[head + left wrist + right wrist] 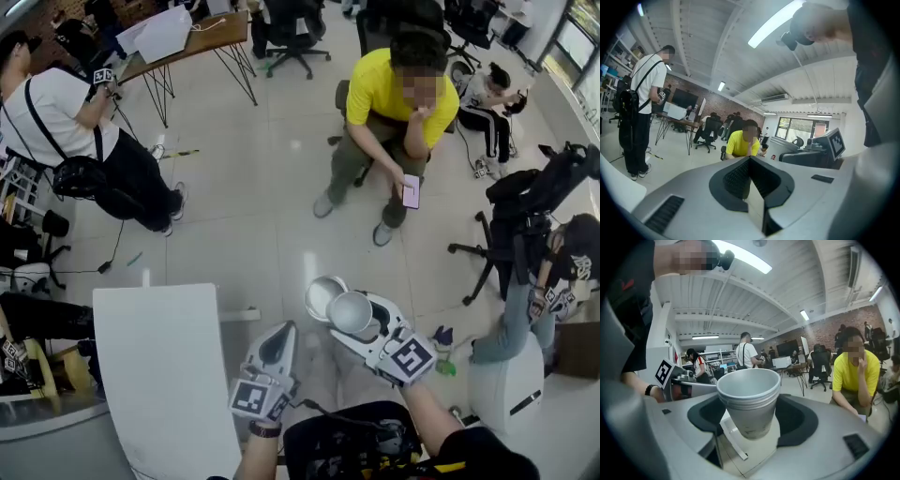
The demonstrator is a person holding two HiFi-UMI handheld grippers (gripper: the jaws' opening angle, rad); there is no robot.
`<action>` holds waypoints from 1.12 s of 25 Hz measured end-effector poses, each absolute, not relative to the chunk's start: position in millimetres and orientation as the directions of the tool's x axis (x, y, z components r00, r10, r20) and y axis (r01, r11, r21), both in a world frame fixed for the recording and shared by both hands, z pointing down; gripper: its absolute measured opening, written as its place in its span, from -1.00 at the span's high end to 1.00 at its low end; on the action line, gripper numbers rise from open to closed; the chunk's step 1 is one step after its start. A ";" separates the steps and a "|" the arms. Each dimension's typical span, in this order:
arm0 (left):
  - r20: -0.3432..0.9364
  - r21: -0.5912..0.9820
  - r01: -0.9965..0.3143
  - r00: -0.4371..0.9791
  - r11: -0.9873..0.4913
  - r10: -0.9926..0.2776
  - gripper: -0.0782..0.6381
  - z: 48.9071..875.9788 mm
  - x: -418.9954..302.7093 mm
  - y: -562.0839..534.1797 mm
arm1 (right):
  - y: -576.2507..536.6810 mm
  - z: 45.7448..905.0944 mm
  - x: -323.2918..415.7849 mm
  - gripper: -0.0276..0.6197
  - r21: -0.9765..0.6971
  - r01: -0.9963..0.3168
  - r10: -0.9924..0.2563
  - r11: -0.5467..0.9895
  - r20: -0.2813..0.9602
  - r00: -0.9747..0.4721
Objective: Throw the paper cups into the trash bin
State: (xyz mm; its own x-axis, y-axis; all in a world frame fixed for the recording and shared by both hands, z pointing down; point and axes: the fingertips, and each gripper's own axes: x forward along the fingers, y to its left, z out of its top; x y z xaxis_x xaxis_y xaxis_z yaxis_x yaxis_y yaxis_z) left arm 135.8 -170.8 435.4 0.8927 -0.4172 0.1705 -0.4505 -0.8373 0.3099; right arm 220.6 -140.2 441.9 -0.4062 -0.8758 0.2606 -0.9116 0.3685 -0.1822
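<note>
We grip a nested stack of paper cups [749, 401] upright between the wide-spread fingers of our right gripper [356, 319], above the floor [262, 216], while our left gripper [281, 336] has its fingers closed on nothing.

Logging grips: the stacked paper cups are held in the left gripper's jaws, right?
Not the left. The stacked paper cups are held in the jaws of the right gripper, as the right gripper view shows.

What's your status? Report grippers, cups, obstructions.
Left gripper shut, empty. Right gripper shut on cups. Round container beside them, maybe the bin.
</note>
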 end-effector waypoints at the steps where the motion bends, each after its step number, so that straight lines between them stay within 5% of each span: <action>1: 0.182 0.315 -0.451 0.892 -0.835 -0.413 0.77 441.4 139.8 -172.5 | -143.0 450.6 224.3 -0.14 -0.189 -0.911 -0.873 0.366 0.271 -0.406; 19: 0.413 0.378 -0.466 0.858 -0.800 -0.305 0.77 658.6 181.5 -172.0 | -141.4 696.2 246.5 -0.14 -0.409 -0.875 -0.783 0.258 0.442 -0.437; 28: 0.482 0.326 -0.537 0.802 -0.778 -0.352 0.77 784.1 172.5 -195.6 | -159.5 854.6 245.3 -0.14 -0.426 -0.874 -0.675 0.236 0.575 -0.462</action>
State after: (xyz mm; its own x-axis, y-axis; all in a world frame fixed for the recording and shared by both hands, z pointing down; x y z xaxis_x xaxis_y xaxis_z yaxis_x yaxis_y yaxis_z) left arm 172.5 -195.6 784.1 0.8025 -0.3518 0.4820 -0.5370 -0.7779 0.3263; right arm 245.3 -159.5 854.6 -0.4622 -0.6750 0.5751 -0.8736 0.2355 -0.4258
